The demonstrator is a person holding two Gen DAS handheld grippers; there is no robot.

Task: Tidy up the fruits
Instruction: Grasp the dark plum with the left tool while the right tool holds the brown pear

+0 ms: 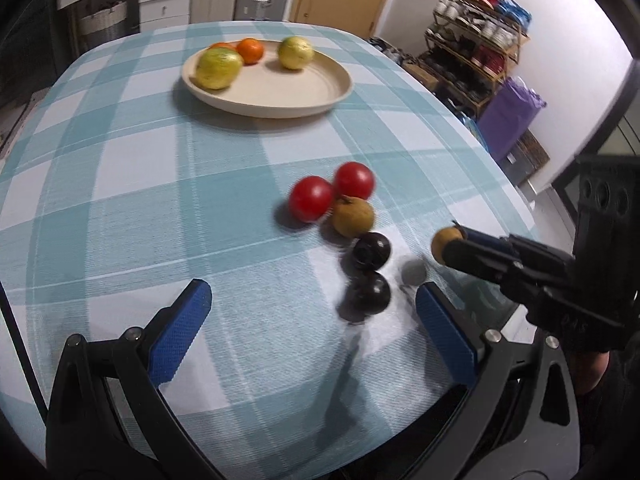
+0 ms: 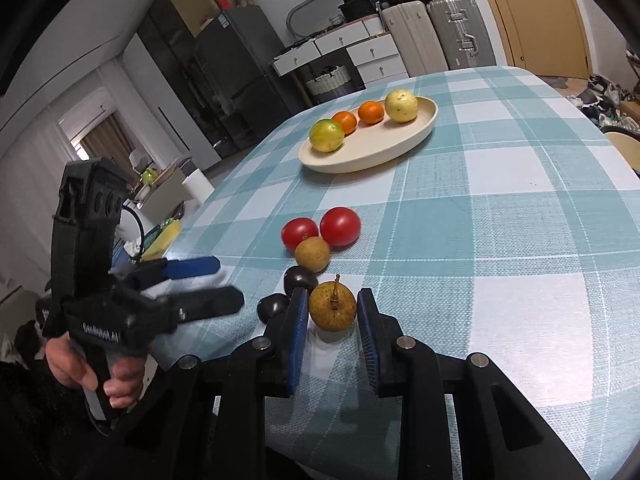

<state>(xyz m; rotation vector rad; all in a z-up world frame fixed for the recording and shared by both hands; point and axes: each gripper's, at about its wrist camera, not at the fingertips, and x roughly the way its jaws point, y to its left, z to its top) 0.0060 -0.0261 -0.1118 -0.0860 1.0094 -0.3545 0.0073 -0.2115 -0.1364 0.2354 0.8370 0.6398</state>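
My right gripper point(image 2: 333, 309) is shut on a small brown pear point(image 2: 332, 306), held just above the checked table; the pear also shows in the left wrist view point(image 1: 445, 243). My left gripper point(image 1: 312, 308) is open and empty, low over the table near two dark plums point(image 1: 370, 250). Two red tomatoes point(image 1: 332, 190) and a second brown pear point(image 1: 353, 216) lie loose together mid-table. A cream plate point(image 1: 280, 96) at the far side holds two yellow-green fruits point(image 1: 218, 68) and two oranges point(image 1: 250, 50).
The teal-checked tablecloth point(image 1: 160, 200) covers the table, whose right edge falls off near a shelf rack point(image 1: 476, 48) and purple bag point(image 1: 508, 116). Drawers, suitcases and a fridge point(image 2: 240, 72) stand beyond the far edge.
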